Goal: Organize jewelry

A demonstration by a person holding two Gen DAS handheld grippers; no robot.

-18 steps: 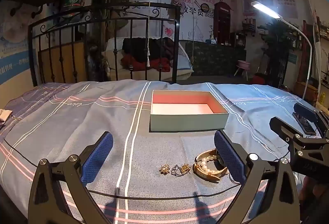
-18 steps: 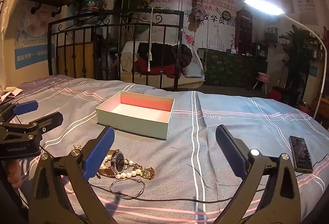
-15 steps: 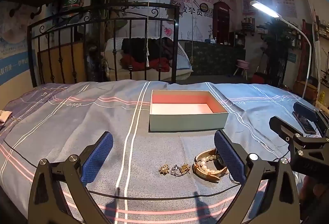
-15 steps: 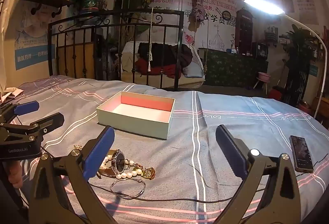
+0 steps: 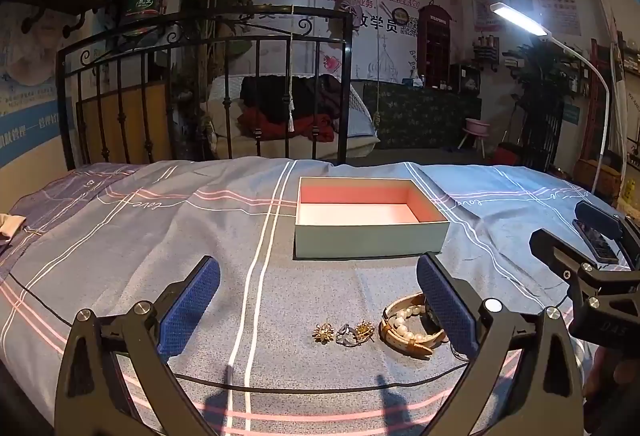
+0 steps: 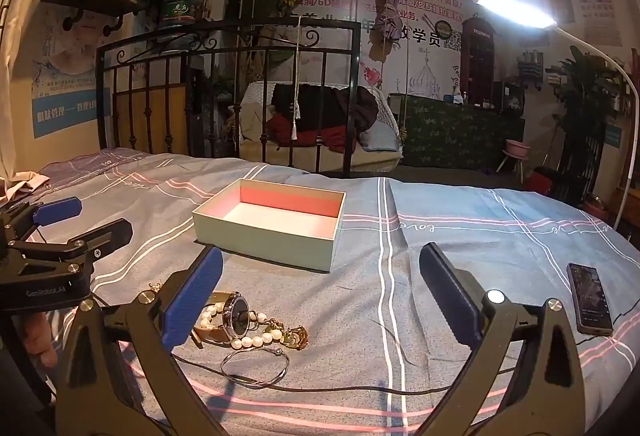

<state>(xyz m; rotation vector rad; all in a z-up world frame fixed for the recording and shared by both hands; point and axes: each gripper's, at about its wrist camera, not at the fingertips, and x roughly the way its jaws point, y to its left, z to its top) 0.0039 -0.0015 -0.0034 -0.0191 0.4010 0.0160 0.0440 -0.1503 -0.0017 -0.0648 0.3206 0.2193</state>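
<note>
An open pale green box (image 5: pixel 370 222) with a pink inside stands empty on the bed; it also shows in the right wrist view (image 6: pixel 272 224). In front of it lie small gold earrings (image 5: pixel 344 332), a pearl bracelet and a tan-strap watch (image 5: pixel 408 328). The right wrist view shows the watch (image 6: pixel 236 318), pearls (image 6: pixel 256 338) and a thin silver bangle (image 6: pixel 256 366). My left gripper (image 5: pixel 316 304) is open and empty, just behind the jewelry. My right gripper (image 6: pixel 318 300) is open and empty, to the right of the pile.
The grey-blue striped bedsheet (image 5: pixel 120 236) covers the bed. A phone (image 6: pixel 590 298) lies at the right. A black iron headboard (image 5: pixel 200 91) stands behind. A thin black cable (image 6: pixel 360 390) runs across the sheet. A lamp (image 6: pixel 516 11) shines at the right.
</note>
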